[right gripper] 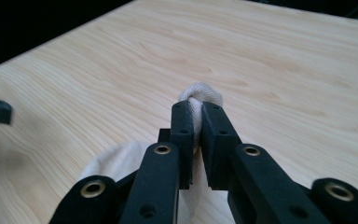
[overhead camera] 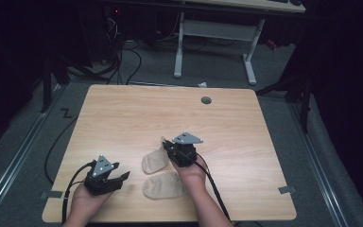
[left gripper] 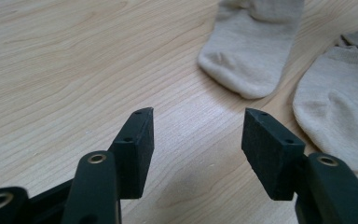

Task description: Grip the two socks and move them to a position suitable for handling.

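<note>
Right gripper view has the right gripper [right gripper: 196, 128] with its jaws pinched tight on the cuff of the far sock [overhead camera: 155, 161], soft floppy light cotton that'll just drape if lifted. Left gripper [left gripper: 196, 135] hangs wide open and empty over the desk [overhead camera: 123, 118], near sock [overhead camera: 163, 185] lying flat beside it; I'd grab the cuff there too

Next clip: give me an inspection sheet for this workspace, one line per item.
Surface: wooden table, light grain, grey grommet near far edge.
Job's things: two beige socks; far sock pinched at one end, near sock lying flat beside it.
Clutter: nothing seen.
Grippers: right gripper shut on far sock; left gripper open, jaws wide apart, short of both socks.
Cables: one black cable trails from each gripper toward the person.
Surroundings: grey carpet, white desk frame, floor cables, dark room.
</note>
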Demonstrator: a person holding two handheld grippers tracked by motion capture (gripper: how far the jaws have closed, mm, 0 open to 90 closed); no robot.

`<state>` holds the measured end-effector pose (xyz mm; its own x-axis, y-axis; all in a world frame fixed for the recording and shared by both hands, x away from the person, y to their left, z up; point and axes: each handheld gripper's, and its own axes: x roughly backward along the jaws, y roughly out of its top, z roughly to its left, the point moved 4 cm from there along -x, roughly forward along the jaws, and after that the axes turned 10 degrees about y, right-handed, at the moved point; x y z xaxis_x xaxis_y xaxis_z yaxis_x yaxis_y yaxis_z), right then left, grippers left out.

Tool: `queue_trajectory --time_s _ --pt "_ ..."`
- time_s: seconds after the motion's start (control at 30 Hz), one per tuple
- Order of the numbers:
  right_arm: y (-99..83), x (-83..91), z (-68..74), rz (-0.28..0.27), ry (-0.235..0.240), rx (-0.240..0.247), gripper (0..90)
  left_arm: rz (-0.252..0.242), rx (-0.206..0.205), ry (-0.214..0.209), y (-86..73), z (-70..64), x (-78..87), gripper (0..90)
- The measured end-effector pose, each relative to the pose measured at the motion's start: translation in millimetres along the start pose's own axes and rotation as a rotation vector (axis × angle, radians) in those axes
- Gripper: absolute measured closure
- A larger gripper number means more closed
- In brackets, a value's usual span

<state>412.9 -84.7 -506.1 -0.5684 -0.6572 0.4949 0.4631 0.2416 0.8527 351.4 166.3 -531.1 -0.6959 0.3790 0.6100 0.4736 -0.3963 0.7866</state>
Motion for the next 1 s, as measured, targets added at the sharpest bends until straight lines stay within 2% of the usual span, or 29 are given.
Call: queue_trajectory --time_s 0.07,0.27,0.4,0.63,0.9,1.0 --pt "-4.3 4.3 -4.0 0.007 -0.011 -0.008 83.4 0.001 0.007 -0.001 0.1 0.5 0.4 44.4" --pt "-16.5 13.1 -10.8 0.044 -0.036 0.013 80.4 0.001 0.004 -0.001 0.0 -1.1 0.4 44.4" --pt "-25.3 17.4 -14.4 0.079 -0.047 0.014 74.9 0.004 0.008 -0.001 -0.1 0.7 0.2 44.3" --pt "-36.6 28.8 -18.6 0.115 -0.092 0.053 70.8 -0.006 0.015 -0.014 1.5 0.2 0.6 44.3" --pt "-47.8 45.5 -33.9 0.123 -0.110 0.041 63.1 0.023 0.002 -0.040 1.5 -8.6 -11.7 44.2" --pt "-53.8 48.6 -40.3 0.149 -0.107 0.055 60.9 0.033 0.025 -0.065 4.8 -13.7 -20.6 43.8"
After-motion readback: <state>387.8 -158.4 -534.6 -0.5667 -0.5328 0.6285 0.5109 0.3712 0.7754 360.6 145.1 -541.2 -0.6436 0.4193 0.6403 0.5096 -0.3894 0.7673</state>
